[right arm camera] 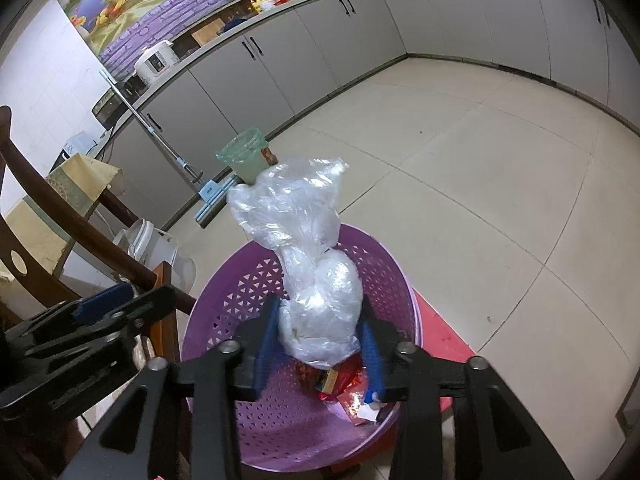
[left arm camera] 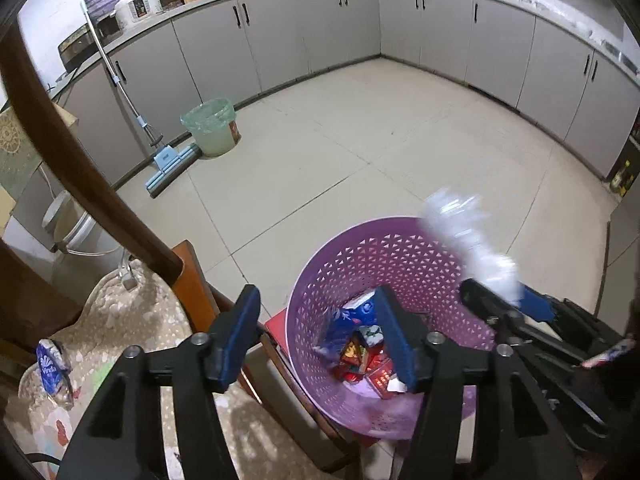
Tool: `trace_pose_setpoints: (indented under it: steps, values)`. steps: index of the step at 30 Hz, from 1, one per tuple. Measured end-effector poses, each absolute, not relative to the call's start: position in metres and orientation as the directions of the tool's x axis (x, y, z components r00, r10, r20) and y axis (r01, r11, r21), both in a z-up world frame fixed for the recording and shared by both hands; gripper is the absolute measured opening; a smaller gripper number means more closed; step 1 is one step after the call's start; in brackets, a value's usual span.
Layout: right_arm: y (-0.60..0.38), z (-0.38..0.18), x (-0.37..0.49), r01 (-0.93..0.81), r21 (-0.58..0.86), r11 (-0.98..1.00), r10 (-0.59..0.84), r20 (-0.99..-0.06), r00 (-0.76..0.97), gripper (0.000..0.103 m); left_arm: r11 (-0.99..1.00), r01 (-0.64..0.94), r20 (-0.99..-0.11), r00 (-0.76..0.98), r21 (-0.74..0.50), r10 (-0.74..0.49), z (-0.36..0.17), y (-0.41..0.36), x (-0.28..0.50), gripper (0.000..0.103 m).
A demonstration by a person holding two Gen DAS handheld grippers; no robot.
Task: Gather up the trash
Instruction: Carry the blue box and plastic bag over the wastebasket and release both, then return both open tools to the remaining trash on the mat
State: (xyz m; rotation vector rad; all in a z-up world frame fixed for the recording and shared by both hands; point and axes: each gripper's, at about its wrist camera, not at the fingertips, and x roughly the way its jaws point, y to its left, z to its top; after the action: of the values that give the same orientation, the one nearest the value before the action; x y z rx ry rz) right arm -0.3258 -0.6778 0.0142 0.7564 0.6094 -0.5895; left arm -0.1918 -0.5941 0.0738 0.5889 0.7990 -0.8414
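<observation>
A purple perforated basket (left arm camera: 404,256) (right arm camera: 248,292) stands on a red stool (right arm camera: 444,340) and holds red and blue wrappers (left arm camera: 360,352) (right arm camera: 340,388). My right gripper (right arm camera: 320,320) is shut on a crumpled clear plastic bag (right arm camera: 304,248) and holds it over the basket; the bag shows blurred in the left wrist view (left arm camera: 468,236). My left gripper (left arm camera: 316,332) is open and empty, above the basket's left rim and the chair edge. A blue Vinda tissue pack (left arm camera: 50,364) lies on the chair cushion (left arm camera: 132,320) at the left.
A wooden chair with a curved armrest (left arm camera: 80,160) is at the left. A lined bin (left arm camera: 212,128) and a blue mop (left arm camera: 172,164) stand by grey cabinets (left arm camera: 340,28). Tiled floor (left arm camera: 380,140) lies beyond the basket.
</observation>
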Motion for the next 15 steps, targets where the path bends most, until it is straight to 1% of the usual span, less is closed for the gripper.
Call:
trace_pose_setpoints:
  steps: [4, 6, 8, 11, 15]
  values:
    - [-0.666, 0.021, -0.316, 0.666, 0.401, 0.629, -0.279, -0.683, 0.675, 0.056, 0.564, 0.819, -0.804, 0.402, 0.102, -0.438, 0.090, -0.573, -0.196, 0.061]
    - [-0.660, 0.024, -0.311, 0.664, 0.368, 0.651, -0.299, -0.680, 0.669, 0.061, 0.577, 0.813, -0.802, 0.394, 0.076, -0.449, 0.101, -0.554, -0.200, 0.061]
    - [-0.656, 0.026, -0.309, 0.666, 0.343, 0.662, -0.315, -0.678, 0.664, 0.063, 0.587, 0.807, -0.799, 0.395, 0.066, -0.453, 0.111, -0.532, -0.201, 0.061]
    - [-0.649, 0.027, -0.305, 0.666, 0.309, 0.679, -0.334, -0.678, 0.655, 0.064, 0.614, 0.785, -0.788, 0.431, 0.086, -0.440, 0.127, -0.488, -0.198, 0.063]
    - [-0.638, 0.027, -0.301, 0.665, 0.267, 0.698, -0.350, -0.683, 0.641, 0.064, 0.683, 0.712, -0.758, 0.534, 0.164, -0.375, 0.150, -0.415, -0.188, 0.065]
